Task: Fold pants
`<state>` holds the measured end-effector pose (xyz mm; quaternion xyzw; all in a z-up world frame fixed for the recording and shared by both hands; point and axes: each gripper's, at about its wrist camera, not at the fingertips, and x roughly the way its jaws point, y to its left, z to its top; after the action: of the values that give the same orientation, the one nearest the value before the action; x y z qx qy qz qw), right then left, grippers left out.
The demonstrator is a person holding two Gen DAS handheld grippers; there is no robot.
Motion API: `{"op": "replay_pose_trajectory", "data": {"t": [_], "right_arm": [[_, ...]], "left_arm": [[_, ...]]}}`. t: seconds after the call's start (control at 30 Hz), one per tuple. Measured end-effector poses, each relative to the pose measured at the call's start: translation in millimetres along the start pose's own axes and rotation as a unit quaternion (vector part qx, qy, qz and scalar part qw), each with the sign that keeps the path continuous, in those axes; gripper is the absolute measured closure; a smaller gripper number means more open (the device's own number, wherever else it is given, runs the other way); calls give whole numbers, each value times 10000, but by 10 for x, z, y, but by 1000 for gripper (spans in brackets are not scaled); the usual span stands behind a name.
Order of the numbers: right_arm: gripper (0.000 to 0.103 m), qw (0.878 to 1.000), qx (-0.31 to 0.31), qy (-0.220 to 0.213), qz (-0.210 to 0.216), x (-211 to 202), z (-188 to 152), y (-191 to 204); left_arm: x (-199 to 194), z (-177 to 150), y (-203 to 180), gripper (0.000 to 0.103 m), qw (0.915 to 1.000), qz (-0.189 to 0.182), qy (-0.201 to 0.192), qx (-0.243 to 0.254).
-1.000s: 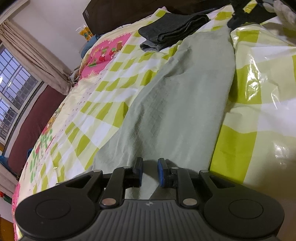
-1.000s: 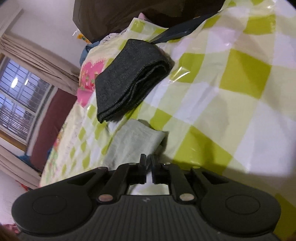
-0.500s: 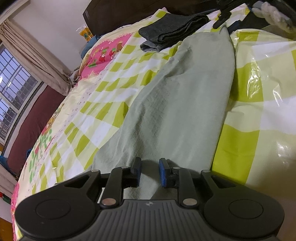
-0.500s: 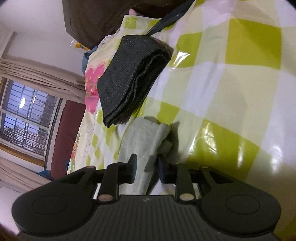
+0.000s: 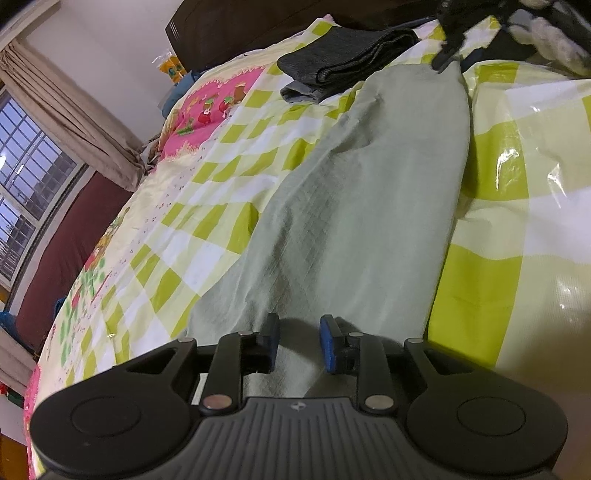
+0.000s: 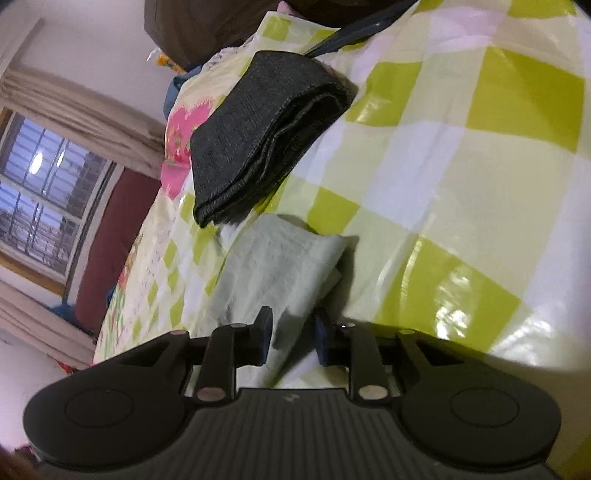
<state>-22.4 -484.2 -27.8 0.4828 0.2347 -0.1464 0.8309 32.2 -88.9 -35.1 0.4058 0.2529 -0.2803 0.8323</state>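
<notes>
Pale green pants (image 5: pixel 369 206) lie flat along the green-and-white checked bed cover, stretching away from the left wrist camera. My left gripper (image 5: pixel 297 341) is open, its jaws apart just over the near end of the pants. In the right wrist view the far end of the pants (image 6: pixel 280 273) lies under my right gripper (image 6: pixel 291 334), which is open with cloth between its jaws. The right gripper also shows at the top of the left wrist view (image 5: pixel 448 55), at the far tip of the pants.
A folded dark grey garment (image 6: pixel 258 140) lies on the bed just beyond the pants' far end; it also shows in the left wrist view (image 5: pixel 343 59). A dark headboard (image 5: pixel 258 26) stands behind. A window with curtains (image 5: pixel 33 173) is at left.
Both grippers have opened: the left jaws widened over the near end, the right jaws went from shut to apart. The pants have settled flat on the bed.
</notes>
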Motion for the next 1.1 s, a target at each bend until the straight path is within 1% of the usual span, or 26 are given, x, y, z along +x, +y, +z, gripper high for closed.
{"op": "replay_pose_trajectory", "data": {"t": [0.1,0.13,0.17,0.2,0.27,0.33,0.37,0.4,0.43,0.47,0.5,0.53,0.57,0.6,0.63,0.67,0.73,0.77,0.8,0.83,0.9,0.93,0.97,1.0,1.07,1.1], "right_arm": [[74,9990,311,-47,330,216,25,10],[78,9982,420,2,440,266,22,20],[95,9975,468,68,528,295,12,37],[97,9969,527,116,574,294,4,40],[98,9948,717,20,726,176,43,20],[98,9924,761,-261,926,-58,131,8],[98,9922,629,-447,980,-208,183,18],[98,9929,455,-606,917,-315,211,33],[98,9944,208,-742,722,-391,243,44],[98,9959,16,-751,506,-382,269,33],[98,9973,-187,-679,213,-313,293,10],[97,9983,-323,-466,-135,-183,315,-31],[97,9990,-262,-128,-348,-35,331,-101],[96,9993,-150,-54,-335,15,327,-142],[93,9996,-124,-82,-240,11,323,-132],[93,9997,-153,-128,-106,-16,322,-89],[87,9995,-111,-126,279,-37,308,-55],[77,9992,-86,-46,397,-8,296,-52],[70,9993,-119,21,368,27,291,-49],[70,9994,-205,60,277,74,267,-36],[78,9992,-386,44,66,126,235,0],[84,9989,-458,24,-30,124,231,29],[92,9987,-498,-10,-144,121,237,56],[95,9984,-498,-41,-260,126,246,83],[94,9971,-556,-125,-506,107,273,90],[92,9958,-649,-137,-637,104,294,118]], "left_arm": [[4,12,-10,62,10000,22,18,-1],[1,18,-8,62,10000,28,29,-3],[-5,24,0,62,10000,29,39,-23],[-9,29,8,62,10000,24,48,-40],[-8,38,16,62,10000,43,59,-17],[-33,66,31,62,10000,82,-5,-21],[-59,87,47,62,9999,77,-78,-66],[-78,109,61,61,9998,73,-147,-117],[-81,130,63,57,9997,66,-194,-155],[-61,143,52,55,9996,49,-209,-178],[-13,144,22,52,9997,35,-178,-168],[63,131,-25,52,9999,28,-89,-122],[126,115,-65,52,9999,55,-12,-85],[148,107,-85,52,9999,99,5,-55],[127,109,-86,52,9999,128,-26,-45],[94,114,-71,52,9999,114,-44,-76],[14,97,-3,51,9997,87,-105,-197],[-9,81,17,51,9996,143,-128,-193],[-30,62,45,51,9994,232,-152,-190],[-49,43,90,51,9991,310,-171,-242],[-65,18,193,51,9978,461,-213,-416],[-59,7,253,50,9969,569,-222,-498],[-37,-11,319,50,9958,683,-196,-576],[-6,-29,377,50,9949,780,-159,-620],[108,-95,516,50,9929,1007,-82,-635],[194,-122,584,50,9920,1100,-3,-619]]}}
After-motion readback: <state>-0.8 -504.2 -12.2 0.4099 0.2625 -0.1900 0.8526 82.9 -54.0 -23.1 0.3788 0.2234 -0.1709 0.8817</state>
